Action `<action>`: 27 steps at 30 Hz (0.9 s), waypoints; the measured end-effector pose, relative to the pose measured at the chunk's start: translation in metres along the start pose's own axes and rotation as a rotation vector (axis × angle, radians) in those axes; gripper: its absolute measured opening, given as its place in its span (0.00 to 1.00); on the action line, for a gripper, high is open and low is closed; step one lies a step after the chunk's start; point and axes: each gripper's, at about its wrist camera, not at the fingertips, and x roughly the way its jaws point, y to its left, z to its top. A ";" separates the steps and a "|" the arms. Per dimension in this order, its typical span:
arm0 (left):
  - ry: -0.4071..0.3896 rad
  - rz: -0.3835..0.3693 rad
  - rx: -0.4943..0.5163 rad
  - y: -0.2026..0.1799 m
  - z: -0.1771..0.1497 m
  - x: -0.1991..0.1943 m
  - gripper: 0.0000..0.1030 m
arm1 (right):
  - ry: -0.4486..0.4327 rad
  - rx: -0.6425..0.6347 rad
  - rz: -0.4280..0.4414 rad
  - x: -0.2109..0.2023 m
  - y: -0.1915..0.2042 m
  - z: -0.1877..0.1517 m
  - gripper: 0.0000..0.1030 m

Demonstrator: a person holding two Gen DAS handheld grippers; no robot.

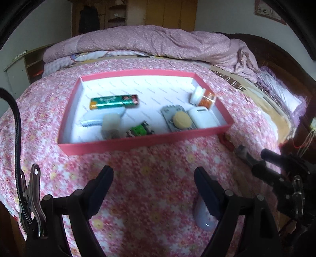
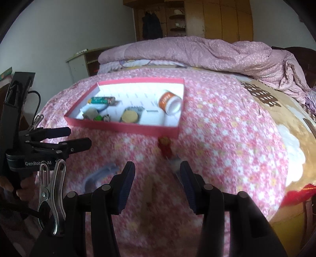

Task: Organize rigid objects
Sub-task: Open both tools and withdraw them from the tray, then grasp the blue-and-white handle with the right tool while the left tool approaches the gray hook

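A pink-rimmed white tray (image 1: 138, 145) lies on the flowered bedspread and holds a green box (image 1: 113, 101), an orange-and-white jar (image 1: 203, 96), a round yellow piece (image 1: 181, 119) and other small items. The tray (image 2: 122, 126) also shows in the right wrist view. My left gripper (image 1: 153, 181) is open and empty above the bedspread, with a pale bluish object (image 1: 201, 215) by its right finger. My right gripper (image 2: 158, 178) is open and empty; a red figure (image 2: 165, 147), a blurred grey item (image 2: 174, 161), a bluish object (image 2: 98, 175) and a tan stick (image 2: 148, 195) lie near it.
A rumpled pink quilt (image 1: 167, 43) is piled at the far side of the bed. A dark wooden headboard (image 1: 276, 59) stands at the right. The other gripper (image 2: 49, 142) is at the left of the right wrist view. A wardrobe (image 2: 217, 17) stands behind.
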 end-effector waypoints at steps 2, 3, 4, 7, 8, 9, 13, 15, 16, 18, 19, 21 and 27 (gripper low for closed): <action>0.006 -0.031 0.005 -0.003 -0.003 -0.002 0.85 | 0.009 0.006 0.001 -0.001 -0.003 -0.004 0.47; 0.009 -0.049 0.014 -0.007 -0.005 -0.003 0.85 | 0.010 0.007 0.003 -0.002 -0.004 -0.006 0.47; 0.012 -0.056 0.022 -0.009 -0.007 -0.003 0.85 | 0.012 0.008 0.002 -0.003 -0.006 -0.008 0.47; 0.030 -0.071 0.067 -0.021 -0.013 -0.002 0.85 | 0.017 0.008 -0.002 -0.004 -0.009 -0.013 0.47; 0.035 -0.073 0.081 -0.024 -0.015 0.000 0.85 | 0.018 0.008 -0.004 -0.004 -0.009 -0.014 0.47; 0.044 -0.075 0.100 -0.029 -0.018 0.002 0.84 | 0.019 0.009 -0.007 -0.004 -0.010 -0.015 0.47; 0.061 -0.076 0.147 -0.042 -0.025 0.007 0.84 | 0.019 0.013 -0.032 -0.005 -0.015 -0.018 0.47; 0.064 -0.071 0.169 -0.047 -0.028 0.009 0.84 | 0.015 0.020 -0.049 -0.005 -0.019 -0.019 0.47; 0.065 -0.066 0.182 -0.049 -0.030 0.010 0.84 | 0.013 0.024 -0.056 -0.005 -0.021 -0.019 0.47; 0.067 -0.060 0.195 -0.053 -0.034 0.012 0.84 | 0.007 0.030 -0.075 -0.005 -0.025 -0.018 0.47; 0.072 -0.058 0.200 -0.054 -0.035 0.014 0.83 | 0.006 0.030 -0.084 -0.004 -0.027 -0.018 0.47; 0.074 -0.054 0.207 -0.055 -0.037 0.017 0.77 | -0.001 0.023 -0.095 -0.002 -0.029 -0.016 0.47; 0.049 -0.021 0.231 -0.058 -0.035 0.022 0.62 | 0.016 0.001 -0.110 0.008 -0.033 -0.016 0.47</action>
